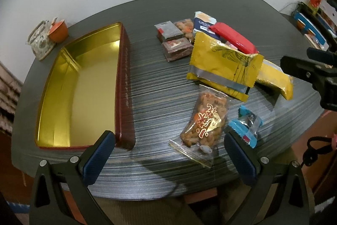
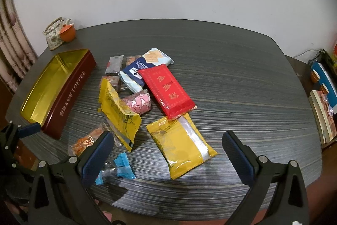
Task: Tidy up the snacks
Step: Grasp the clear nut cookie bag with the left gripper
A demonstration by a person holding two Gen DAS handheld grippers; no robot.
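Snacks: loose heap at table (image 2: 242,81) centre. Yellow packet (image 2: 183,147), nearest your right gripper (image 2: 167,156) at its 12 o'clock, looks light, crinkly and slippery; pinch its crimped end seam. Both grippers, left gripper (image 1: 169,154) included, stand wide and empty. Toffee tin (image 2: 69,92) lies empty at 10 o'clock.
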